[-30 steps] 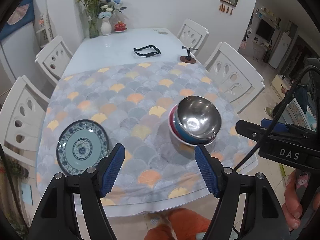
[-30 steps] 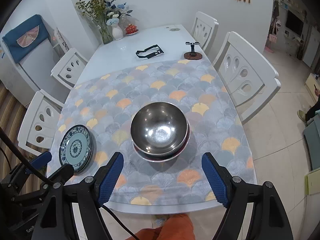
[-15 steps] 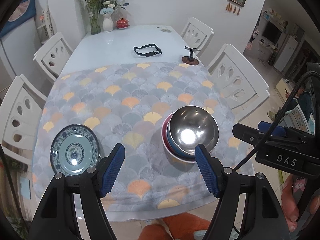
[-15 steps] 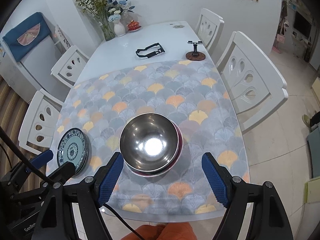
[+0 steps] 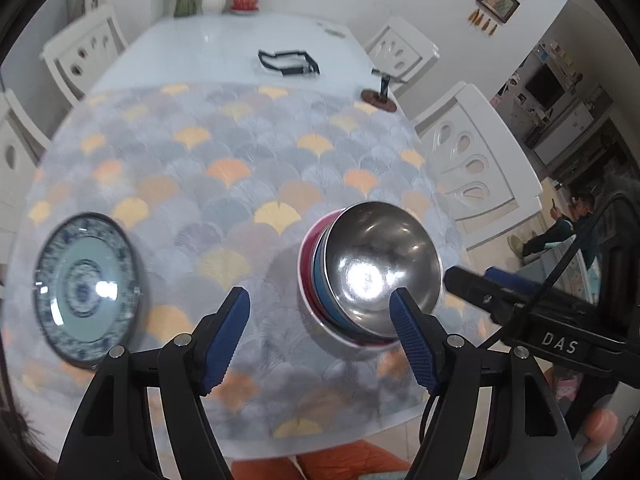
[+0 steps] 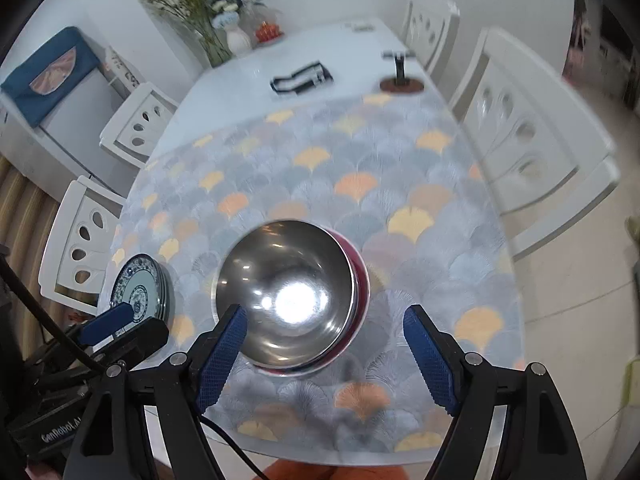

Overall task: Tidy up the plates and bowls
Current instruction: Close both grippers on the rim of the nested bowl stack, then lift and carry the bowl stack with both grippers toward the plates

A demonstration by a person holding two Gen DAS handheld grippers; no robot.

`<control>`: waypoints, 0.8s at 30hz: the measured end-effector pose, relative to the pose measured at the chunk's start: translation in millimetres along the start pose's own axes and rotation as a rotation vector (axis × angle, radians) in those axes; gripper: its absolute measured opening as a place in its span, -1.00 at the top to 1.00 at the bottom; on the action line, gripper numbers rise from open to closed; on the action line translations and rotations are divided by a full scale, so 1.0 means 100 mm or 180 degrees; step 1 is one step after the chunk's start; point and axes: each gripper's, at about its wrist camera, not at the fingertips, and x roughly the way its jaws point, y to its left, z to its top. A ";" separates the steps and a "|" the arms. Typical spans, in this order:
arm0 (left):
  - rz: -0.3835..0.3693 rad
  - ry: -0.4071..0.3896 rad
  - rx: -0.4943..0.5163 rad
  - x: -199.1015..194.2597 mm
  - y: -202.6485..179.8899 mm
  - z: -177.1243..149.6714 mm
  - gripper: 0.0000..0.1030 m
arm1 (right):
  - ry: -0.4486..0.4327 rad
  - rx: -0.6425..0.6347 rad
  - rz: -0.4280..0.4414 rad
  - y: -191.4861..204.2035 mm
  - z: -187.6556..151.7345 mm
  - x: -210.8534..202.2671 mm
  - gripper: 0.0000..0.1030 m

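The bowls are already nested into one stack (image 6: pixel 292 300): a shiny steel bowl (image 5: pixel 380 264) sits on top, inside a blue one, inside a red one, near the front edge of the counter (image 5: pixel 208 60) on its fan-patterned cloth (image 5: pixel 240 168). Nesting keeps them compact, and the steel bowl's open mouth faces up, so its rim is the easy place to take hold. The plates (image 5: pixel 86 288) form a second pile at the near left, blue-and-white, well apart from the bowls.

The left hand-held gripper (image 5: pixel 320 324) is released and holds nothing, hanging above the cloth between the two piles, its right pad overlapping the bowls' near rim in view. The right hand-held gripper (image 6: pixel 326 344) is likewise released and empty, poised over the bowl stack and pointing steeply down, which suggests a reach for the bowls.

Far off on the bare counter lie a black strap (image 6: pixel 302 78), a small stand (image 6: pixel 400 76) and a vase of flowers (image 6: pixel 236 40), none of them in the way. White chairs (image 6: pixel 532 140) ring the counter. The main crowding risk is the two grippers meeting over the same stack.
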 end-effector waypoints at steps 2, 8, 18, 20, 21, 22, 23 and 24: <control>-0.0026 0.0068 -0.0032 0.17 0.03 0.02 -0.37 | 0.0179 0.0129 0.0110 -0.11 0.03 0.23 -0.51; -0.0175 0.0220 -0.0237 0.60 0.12 0.06 -0.34 | 0.0373 0.0109 -0.0075 -0.19 0.01 0.59 -0.34; -0.0375 0.0415 -0.0407 1.00 0.20 0.06 -0.17 | 0.0321 -0.0028 -0.0251 -0.27 0.04 0.77 -0.34; -0.0344 0.0417 -0.0370 1.04 0.18 0.06 -0.11 | 0.0322 -0.0054 -0.0267 -0.28 0.04 0.80 -0.34; -0.0331 0.0427 -0.0352 1.05 0.18 0.05 -0.08 | 0.0319 -0.0076 -0.0277 -0.27 0.04 0.81 -0.34; -0.0328 0.0442 -0.0343 1.07 0.17 0.05 -0.02 | 0.0307 -0.0094 -0.0272 -0.26 0.04 0.82 -0.34; -0.0334 0.0460 -0.0342 1.09 0.17 0.05 0.01 | 0.0291 -0.0121 -0.0280 -0.25 0.04 0.82 -0.34; -0.0342 0.0479 -0.0345 1.11 0.17 0.04 0.04 | 0.0262 -0.0174 -0.0312 -0.22 0.04 0.82 -0.34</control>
